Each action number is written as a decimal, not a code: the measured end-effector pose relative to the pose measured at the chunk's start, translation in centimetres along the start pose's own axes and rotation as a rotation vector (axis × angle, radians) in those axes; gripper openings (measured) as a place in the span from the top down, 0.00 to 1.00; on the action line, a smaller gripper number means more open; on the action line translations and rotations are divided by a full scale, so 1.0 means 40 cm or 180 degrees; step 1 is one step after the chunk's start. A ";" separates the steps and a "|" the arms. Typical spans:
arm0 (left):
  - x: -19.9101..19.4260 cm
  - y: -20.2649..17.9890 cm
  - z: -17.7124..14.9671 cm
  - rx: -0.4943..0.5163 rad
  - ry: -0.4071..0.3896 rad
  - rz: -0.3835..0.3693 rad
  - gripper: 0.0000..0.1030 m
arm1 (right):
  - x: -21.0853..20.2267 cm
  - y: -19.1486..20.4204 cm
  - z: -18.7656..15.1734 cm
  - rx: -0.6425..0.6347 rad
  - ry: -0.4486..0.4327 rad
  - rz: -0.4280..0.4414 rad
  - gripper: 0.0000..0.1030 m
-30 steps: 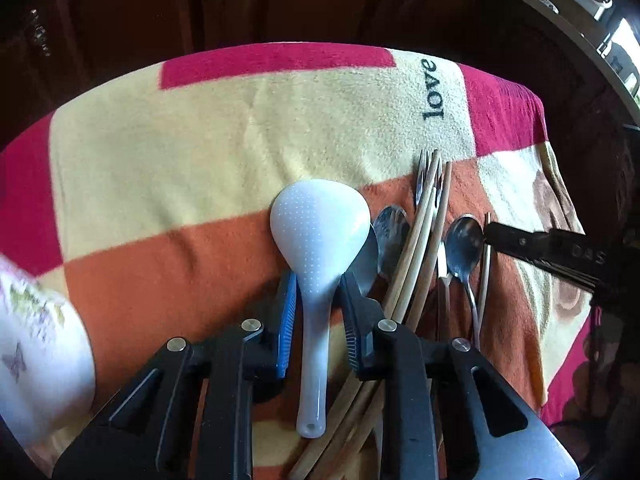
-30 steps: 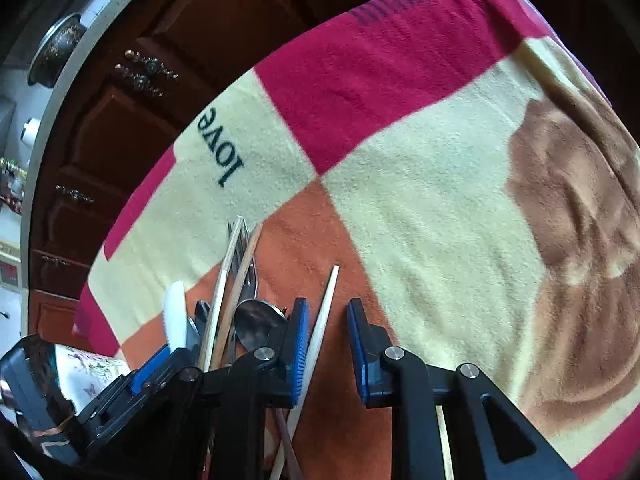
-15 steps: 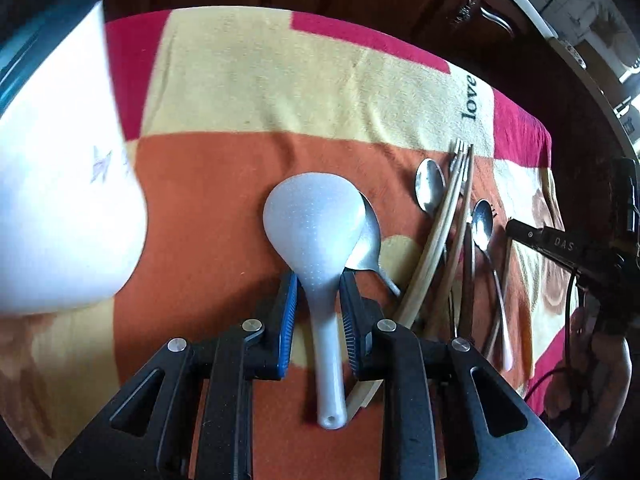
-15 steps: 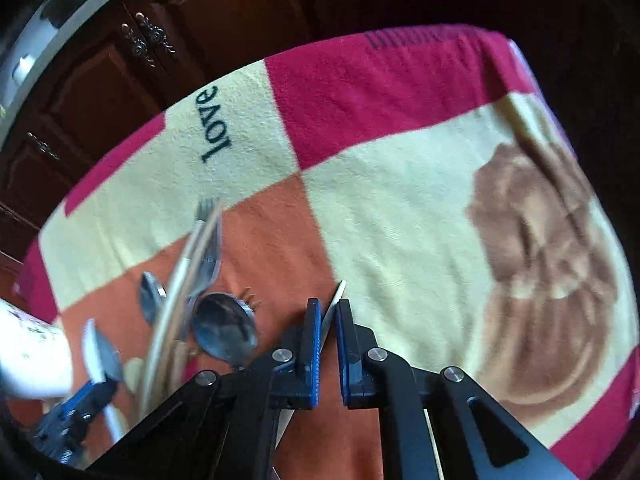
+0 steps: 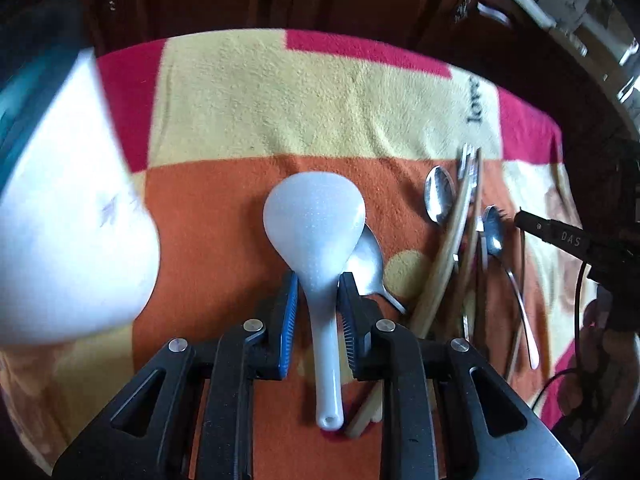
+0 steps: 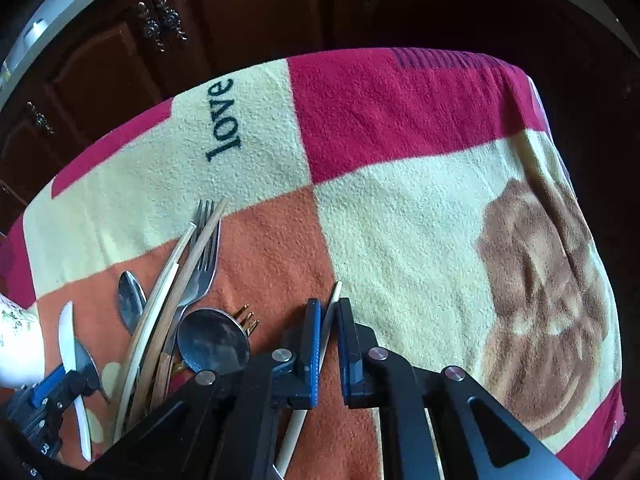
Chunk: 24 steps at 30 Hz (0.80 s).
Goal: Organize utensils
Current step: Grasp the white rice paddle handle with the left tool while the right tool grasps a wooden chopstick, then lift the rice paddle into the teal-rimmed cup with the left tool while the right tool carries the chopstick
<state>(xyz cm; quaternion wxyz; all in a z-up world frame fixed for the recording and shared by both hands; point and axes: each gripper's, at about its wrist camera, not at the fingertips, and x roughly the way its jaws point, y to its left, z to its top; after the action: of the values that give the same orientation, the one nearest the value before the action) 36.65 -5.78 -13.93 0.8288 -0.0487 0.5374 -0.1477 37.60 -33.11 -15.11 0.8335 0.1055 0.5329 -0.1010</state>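
My left gripper (image 5: 318,294) is shut on the neck of a white rice paddle (image 5: 314,222), held just over the orange patch of the blanket. A metal spoon (image 5: 368,264) lies under the paddle's right side. My right gripper (image 6: 328,312) is shut on a single pale chopstick (image 6: 334,294) whose tip pokes out past the pads. To its left lies a heap of chopsticks (image 6: 176,276), a fork (image 6: 204,256) and a large spoon (image 6: 212,340). The same heap (image 5: 456,232) shows right of the paddle in the left wrist view.
A white ceramic holder (image 5: 68,232) with a flower print stands at the left, close to the paddle. The checked blanket (image 6: 400,216) with the word "love" covers the table; its far edge drops off before dark wooden cabinets (image 6: 120,52).
My right gripper closed on the pale chopstick and rolled a little. My left gripper carried the paddle leftward, away from the heap and toward the white holder, then stopped.
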 end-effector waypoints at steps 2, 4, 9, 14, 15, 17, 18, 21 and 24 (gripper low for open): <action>-0.035 0.022 -0.022 -0.0073 -0.0177 -0.0166 0.81 | -0.054 -0.008 -0.006 0.0007 -0.0256 0.0000 0.94; -0.061 0.030 -0.039 -0.0102 -0.0306 -0.0211 0.81 | -0.103 -0.011 -0.011 -0.0001 -0.0456 0.0081 0.95; -0.115 0.025 -0.066 -0.0106 -0.0522 -0.0170 0.81 | -0.237 0.013 -0.031 -0.0146 -0.0933 0.0031 0.96; -0.192 0.005 -0.082 -0.0044 -0.0796 -0.0085 0.81 | -0.342 0.043 -0.040 -0.0177 -0.1284 0.0102 0.96; -0.209 0.010 -0.084 -0.0049 -0.0847 -0.0077 0.81 | -0.359 0.044 -0.040 -0.0168 -0.1333 0.0160 0.96; -0.236 0.015 -0.087 -0.0086 -0.0951 -0.0072 0.81 | -0.386 0.053 -0.034 -0.0162 -0.1411 0.0267 0.96; -0.252 0.021 -0.089 -0.0107 -0.1011 -0.0077 0.81 | -0.398 0.060 -0.037 -0.0169 -0.1444 0.0307 0.96; -0.298 0.039 -0.092 -0.0144 -0.1176 -0.0068 0.81 | -0.445 0.097 -0.046 -0.0241 -0.1525 0.0403 0.96; -0.348 0.054 -0.090 -0.0182 -0.1338 -0.0037 0.81 | -0.481 0.134 -0.057 -0.0315 -0.1596 0.0492 0.96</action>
<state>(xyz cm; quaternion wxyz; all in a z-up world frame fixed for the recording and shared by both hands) 28.54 0.70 -3.76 0.9201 -0.1051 0.3564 -0.1237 29.20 -26.26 1.82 0.9489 0.0766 0.3044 -0.0337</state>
